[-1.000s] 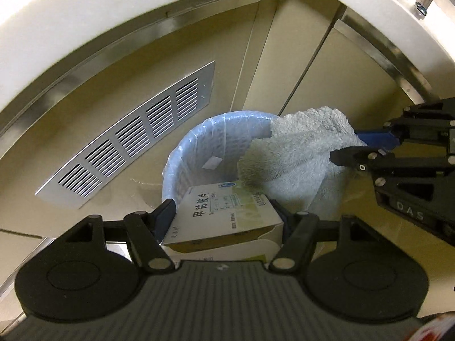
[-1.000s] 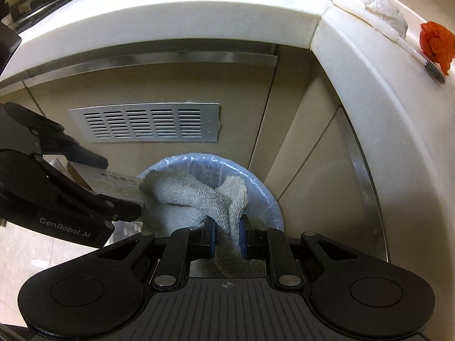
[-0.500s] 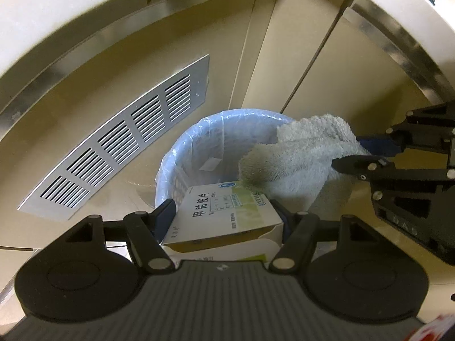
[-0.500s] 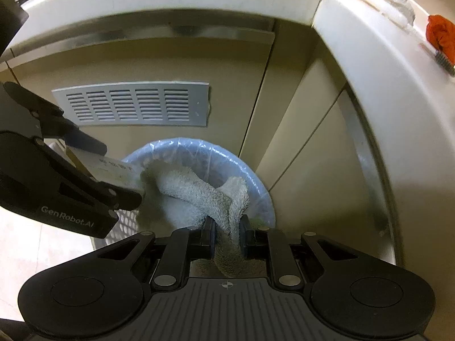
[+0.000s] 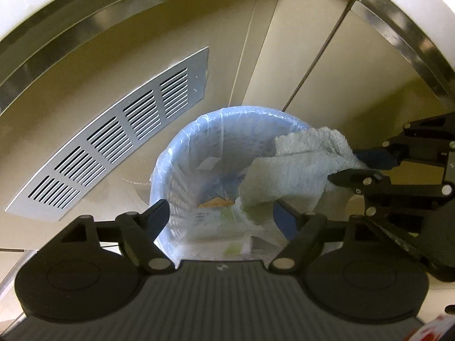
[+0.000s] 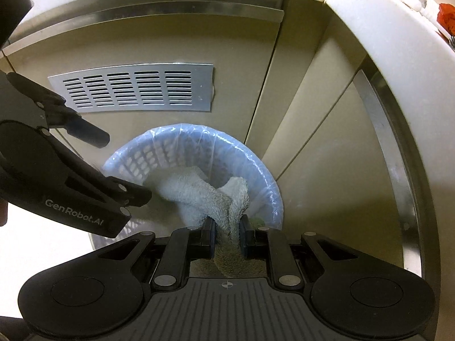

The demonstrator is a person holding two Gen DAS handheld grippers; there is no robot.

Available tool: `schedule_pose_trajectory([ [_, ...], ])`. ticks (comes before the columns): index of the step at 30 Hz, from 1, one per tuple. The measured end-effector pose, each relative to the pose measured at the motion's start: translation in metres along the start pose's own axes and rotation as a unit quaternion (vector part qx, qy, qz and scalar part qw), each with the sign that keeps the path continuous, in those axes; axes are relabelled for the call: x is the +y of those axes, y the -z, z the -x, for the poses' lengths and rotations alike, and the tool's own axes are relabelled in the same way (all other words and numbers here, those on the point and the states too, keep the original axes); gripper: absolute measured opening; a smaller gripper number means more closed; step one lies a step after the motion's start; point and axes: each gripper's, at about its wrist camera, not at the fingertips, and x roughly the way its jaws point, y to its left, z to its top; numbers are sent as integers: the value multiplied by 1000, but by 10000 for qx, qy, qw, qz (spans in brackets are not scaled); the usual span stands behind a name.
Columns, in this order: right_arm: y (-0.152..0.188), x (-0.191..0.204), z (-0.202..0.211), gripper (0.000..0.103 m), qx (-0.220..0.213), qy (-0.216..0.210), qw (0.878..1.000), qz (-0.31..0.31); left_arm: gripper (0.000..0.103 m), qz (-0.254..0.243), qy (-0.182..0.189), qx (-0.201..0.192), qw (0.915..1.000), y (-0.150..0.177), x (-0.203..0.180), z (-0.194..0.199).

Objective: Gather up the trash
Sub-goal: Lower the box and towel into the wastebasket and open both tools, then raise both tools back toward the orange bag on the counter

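Now your biggest landmark is the beige cabinet front [image 5: 182, 65] with its slatted metal vent [image 5: 113, 147] on the left, and hard against its foot, at the corner, stands the blue bin [image 5: 182, 153] lined with a clear bag. Over the bin's right rim hangs the grey towel [image 5: 301, 170], draped down into the basket, and your right gripper [image 6: 226, 234] is clenched on a fold of it at the near rim, exactly as it was a second ago. The change is on the other side: your left gripper [image 5: 221, 213] has just been opening, and nothing lies between its spread fingers [image 5: 157, 217]. A moment back it carried a small printed carton squarely between the pads; that carton [image 5: 216, 227] now shows only as a pale, blurred shape down inside the bin, below the gripper, with what looks like a brown scrap beside it at the bottom. So you can judge that one piece of trash is delivered and your left hand is free for the next pick. The bin also sits larger and lower in both views than before, so both hands have come down towards it. What remains here is the towel: it is only partly in, and letting go should drop it the rest of the way.
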Motion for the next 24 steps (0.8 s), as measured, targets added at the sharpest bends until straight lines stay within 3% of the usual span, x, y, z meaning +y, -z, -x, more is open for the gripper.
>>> schedule_pose_trajectory([
  [22, -5, 2, 0, 17, -69, -187, 9997, -126, 78, 198, -224, -33, 9995, 18, 17, 34],
  [23, -6, 3, -1, 19, -61, -217, 9997, -117, 78, 200, -234, -37, 9995, 18, 18, 34],
  [24, -7, 3, -2, 31, -35, -246, 9996, -100, 78, 203, -245, -38, 9995, 19, 18, 35],
])
